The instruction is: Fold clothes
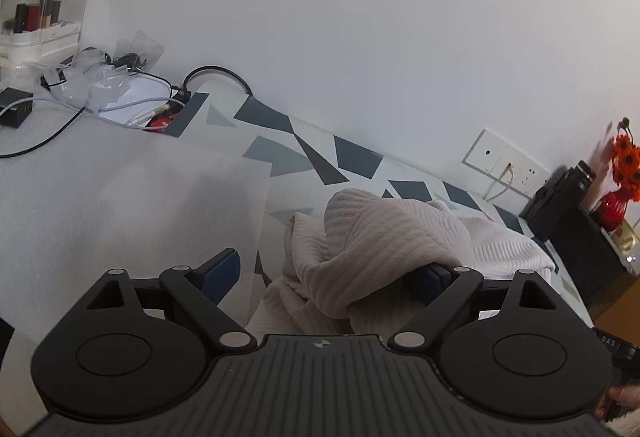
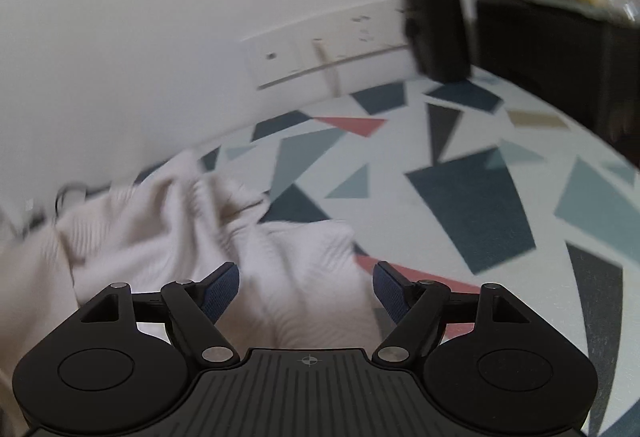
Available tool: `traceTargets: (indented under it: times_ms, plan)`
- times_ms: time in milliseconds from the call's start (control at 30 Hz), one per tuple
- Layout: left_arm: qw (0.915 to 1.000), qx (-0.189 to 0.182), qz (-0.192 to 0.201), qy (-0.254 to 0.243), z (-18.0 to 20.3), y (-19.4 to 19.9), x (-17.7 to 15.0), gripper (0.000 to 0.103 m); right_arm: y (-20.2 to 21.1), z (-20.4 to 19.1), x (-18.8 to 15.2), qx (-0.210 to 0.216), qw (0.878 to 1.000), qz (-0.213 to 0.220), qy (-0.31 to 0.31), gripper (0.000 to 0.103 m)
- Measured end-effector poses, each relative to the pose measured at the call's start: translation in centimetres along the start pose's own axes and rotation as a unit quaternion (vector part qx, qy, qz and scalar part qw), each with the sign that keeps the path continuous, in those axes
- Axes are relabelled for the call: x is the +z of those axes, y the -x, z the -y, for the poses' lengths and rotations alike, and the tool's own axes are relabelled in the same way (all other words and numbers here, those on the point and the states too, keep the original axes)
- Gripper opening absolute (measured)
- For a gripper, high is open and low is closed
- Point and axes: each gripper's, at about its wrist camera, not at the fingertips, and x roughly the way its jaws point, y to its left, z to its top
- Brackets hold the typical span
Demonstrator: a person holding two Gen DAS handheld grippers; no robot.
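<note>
We saw the cream ribbed sweater (image 1: 372, 249) lying bunched on the tabletop (image 1: 280, 153), which wore a cloth patterned with grey and blue shapes. In the left wrist view, the left tongs (image 1: 328, 273) stood wide apart, and a hump of the sweater rose between them, draped over the right-hand pad so that only its edge showed; the left-hand pad (image 1: 224, 269) was bare, above a sheet of pale paper (image 1: 132, 205). Whether the knit was pinched anywhere, we could not tell, but the fingers were spread.

In the right wrist view, which was blurred, the right tongs (image 2: 306, 285) were also parted, with both blue pads clear and nothing held. The sweater (image 2: 172, 221) spread to the left of and beneath them, one rumpled fold reaching between the fingers.

Behind, against the white wall, we noted a socket plate (image 1: 506, 161), a black bottle (image 2: 436, 9), a red vase of orange flowers (image 1: 624, 173), and at the far left a clear box (image 1: 44, 5) beside tangled cables (image 1: 100, 85).
</note>
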Motion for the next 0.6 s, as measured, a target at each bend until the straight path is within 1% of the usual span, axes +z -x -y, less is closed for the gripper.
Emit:
traceTargets:
  times_ms: [33, 100, 167, 233, 300, 333, 367, 400, 467, 500, 533, 567, 600]
  plan:
    - [1.0000, -0.002, 0.001, -0.001, 0.1, 0.0, 0.0, 0.090, -0.2, 0.7, 0.0, -0.010, 1.000, -0.005, -0.010, 0.070]
    - [1.0000, -0.007, 0.003, -0.003, 0.4, 0.1, -0.1, 0.090, -0.6, 1.2, -0.3, -0.022, 1.000, -0.018, -0.002, 0.068]
    - [0.9999, -0.009, -0.004, -0.003, 0.5, -0.2, -0.4, 0.093, -1.0, 0.9, -0.8, -0.017, 0.999, -0.033, 0.020, 0.067]
    - [0.9998, -0.009, -0.016, 0.001, 0.5, -0.8, -0.8, 0.094, -1.3, 0.1, -1.3, -0.004, 0.998, -0.045, 0.044, 0.066]
    - [0.9994, -0.010, -0.031, 0.005, 0.5, -1.5, -1.3, 0.094, -1.9, -0.8, -1.8, -0.002, 0.996, -0.059, 0.071, 0.065]
    - [0.9992, -0.009, -0.038, 0.002, 0.6, -1.8, -1.5, 0.094, -2.3, -1.1, -2.1, -0.001, 0.994, -0.066, 0.083, 0.063]
    - [0.9989, -0.008, -0.045, -0.001, 0.7, -2.1, -1.7, 0.094, -2.5, -1.3, -2.3, -0.001, 0.993, -0.069, 0.091, 0.060]
    - [0.9986, -0.007, -0.052, -0.005, 0.8, -2.4, -2.0, 0.094, -2.6, -1.6, -2.4, -0.001, 0.993, -0.067, 0.101, 0.056]
    - [0.9979, -0.001, -0.062, -0.016, 1.0, -2.8, -2.2, 0.094, -2.7, -1.8, -2.2, 0.009, 0.991, -0.070, 0.118, 0.028]
    - [0.9976, 0.002, -0.065, -0.021, 1.0, -2.9, -2.3, 0.094, -2.6, -1.8, -1.9, 0.018, 0.990, -0.072, 0.117, 0.020]
    - [0.9975, 0.005, -0.067, -0.023, 1.0, -3.0, -2.3, 0.094, -2.5, -1.7, -1.5, 0.026, 0.991, -0.071, 0.111, 0.007]
    - [0.9974, 0.008, -0.068, -0.024, 0.9, -3.1, -2.3, 0.094, -2.2, -1.5, -1.1, 0.026, 0.992, -0.064, 0.105, 0.005]
    - [0.9972, 0.011, -0.069, -0.025, 0.9, -3.2, -2.2, 0.094, -1.8, -1.0, -0.4, 0.013, 0.994, -0.049, 0.101, 0.005]
